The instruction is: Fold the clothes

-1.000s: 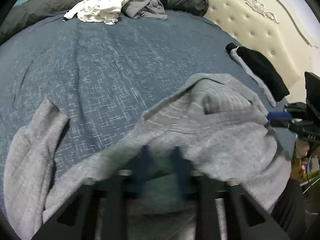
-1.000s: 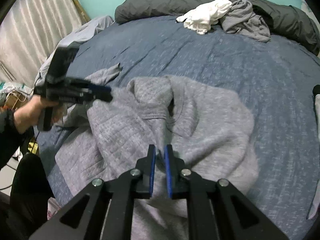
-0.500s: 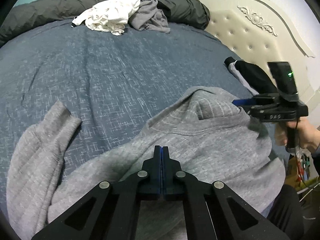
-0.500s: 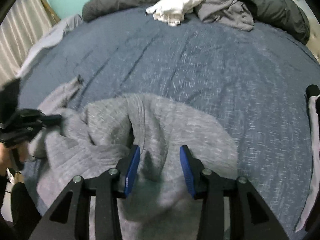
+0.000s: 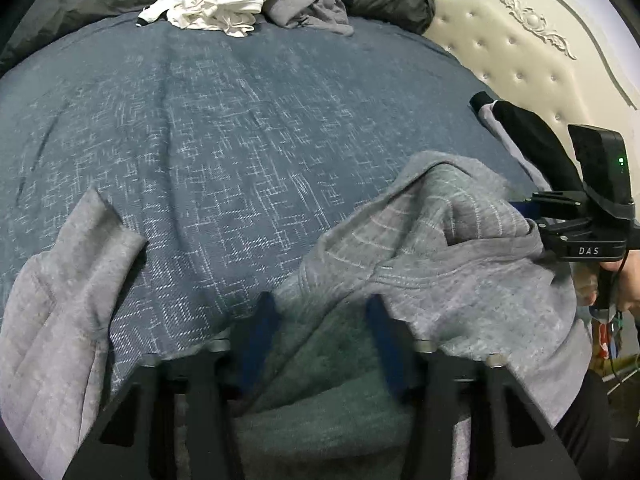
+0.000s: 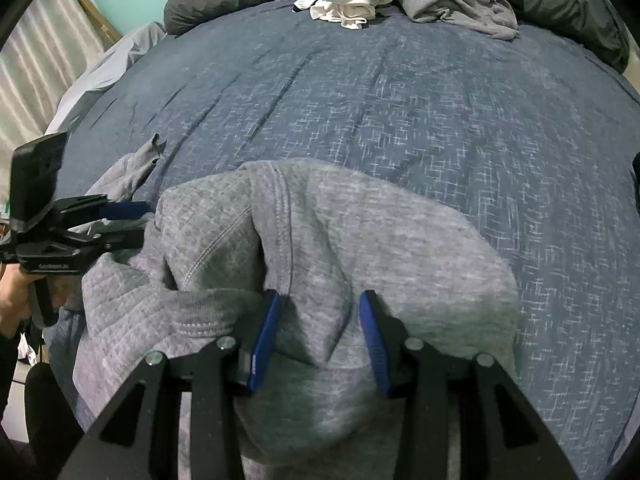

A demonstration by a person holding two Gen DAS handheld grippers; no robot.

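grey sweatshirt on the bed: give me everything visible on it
The grey sweatshirt is heathered grey knit with a ribbed or waffle-looking inside face and stitched seams. It lies crumpled, not yet folded, at the near edge of the blue bedspread. One sleeve stretches out flat to the left. Both grippers stand open over it: the right gripper straddles a raised fold, and the left gripper, whose fingers have just been opening, has cloth between them.
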